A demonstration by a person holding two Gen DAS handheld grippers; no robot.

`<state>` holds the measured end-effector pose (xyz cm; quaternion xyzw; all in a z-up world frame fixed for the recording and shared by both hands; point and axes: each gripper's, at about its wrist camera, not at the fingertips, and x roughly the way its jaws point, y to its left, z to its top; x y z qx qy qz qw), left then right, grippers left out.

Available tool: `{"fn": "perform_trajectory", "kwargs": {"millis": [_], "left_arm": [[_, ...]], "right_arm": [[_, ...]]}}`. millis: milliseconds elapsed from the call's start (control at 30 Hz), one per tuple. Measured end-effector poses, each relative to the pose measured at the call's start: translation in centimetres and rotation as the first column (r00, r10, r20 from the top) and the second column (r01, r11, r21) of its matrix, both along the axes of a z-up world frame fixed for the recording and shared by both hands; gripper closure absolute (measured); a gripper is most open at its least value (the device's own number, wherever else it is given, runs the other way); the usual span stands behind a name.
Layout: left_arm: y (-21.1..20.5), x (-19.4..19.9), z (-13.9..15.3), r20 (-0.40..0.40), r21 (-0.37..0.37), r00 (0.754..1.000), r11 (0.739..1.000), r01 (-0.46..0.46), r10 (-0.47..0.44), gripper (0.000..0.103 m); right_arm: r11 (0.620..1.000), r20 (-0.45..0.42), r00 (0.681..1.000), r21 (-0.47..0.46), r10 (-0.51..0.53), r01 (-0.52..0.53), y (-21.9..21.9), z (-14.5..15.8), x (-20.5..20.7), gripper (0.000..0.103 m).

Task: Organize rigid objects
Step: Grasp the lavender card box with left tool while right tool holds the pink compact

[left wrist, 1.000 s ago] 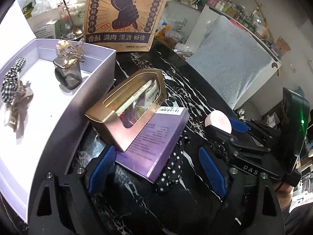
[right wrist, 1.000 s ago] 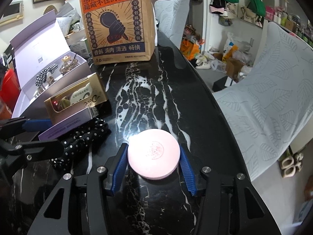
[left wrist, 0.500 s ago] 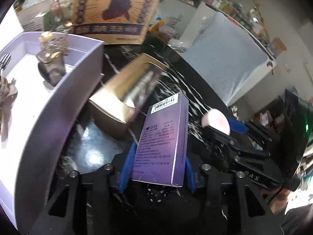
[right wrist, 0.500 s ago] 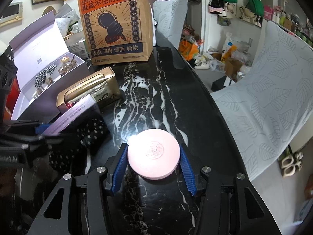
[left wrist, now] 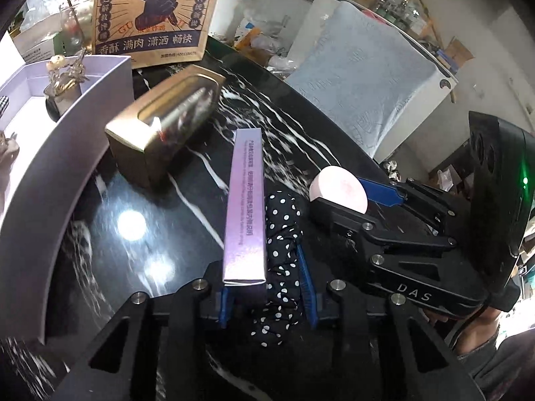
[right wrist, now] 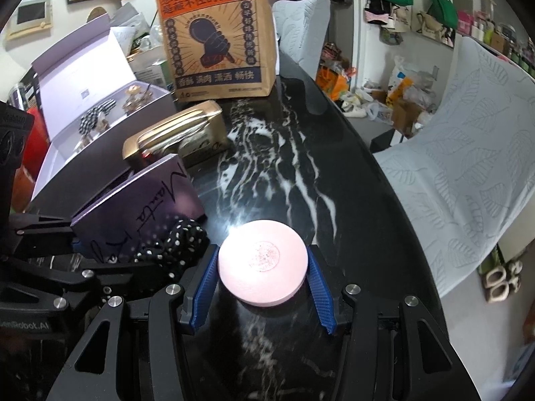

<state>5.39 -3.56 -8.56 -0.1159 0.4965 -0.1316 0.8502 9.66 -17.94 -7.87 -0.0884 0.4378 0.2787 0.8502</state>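
Left gripper clamps purple box edge-up, beside gold tin | light stiff carton, grip flat faces | right gripper holds pink compact

The left gripper is clamped on a purple box turned on its edge, with spotted cloth beside its right finger. The right gripper, just beside it, grips a pink round case from both sides.

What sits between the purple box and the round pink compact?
A black polka-dot fabric scrunchie lies between the flat purple cardboard box and the round pink compact, clearest in the right wrist view.
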Motion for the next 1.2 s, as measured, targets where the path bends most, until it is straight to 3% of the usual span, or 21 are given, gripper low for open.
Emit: {"fn": "perform_trajectory", "kwargs": {"millis": [300,467,633,767,900,1167,1200], "left_arm": [[-1.2,-2.8,0.0,0.064,0.045,0.997,0.998,0.050,-0.052,0.070],[-0.6,-2.9,0.5,0.083,0.055,0.996,0.998,0.018,-0.023,0.070],[-0.3,-3.2,1.7,0.151,0.094,0.988,0.996,-0.003,-0.011,0.070],[-0.1,-2.9,1.4,0.143,0.090,0.990,0.996,0.004,-0.017,0.070],[0.6,-3.3,1.6,0.196,0.036,0.981,0.999,-0.007,-0.001,0.070],[1.5,-2.0,1.0,0.191,0.099,0.981,0.993,-0.064,0.044,0.070],[1.5,-2.0,1.0,0.194,0.106,0.980,0.992,-0.065,0.044,0.076]], "right_arm": [[0.999,-0.005,0.999,-0.016,0.032,-0.032,-0.5,0.0,-3.2,0.052],[1.000,-0.017,1.000,-0.002,0.015,-0.015,-0.9,0.2,-3.4,0.052],[1.000,-0.019,1.000,-0.002,0.015,-0.015,-1.0,0.2,-3.3,0.052],[1.000,-0.017,1.000,-0.002,0.014,-0.014,-1.1,0.2,-3.2,0.052],[1.000,-0.018,1.000,0.002,0.015,-0.015,-1.0,0.2,-3.2,0.052],[1.000,-0.019,1.000,0.005,0.012,-0.012,-1.1,0.2,-3.0,0.052],[1.000,-0.019,1.000,0.005,0.013,-0.013,-1.0,0.2,-3.0,0.052]]}}
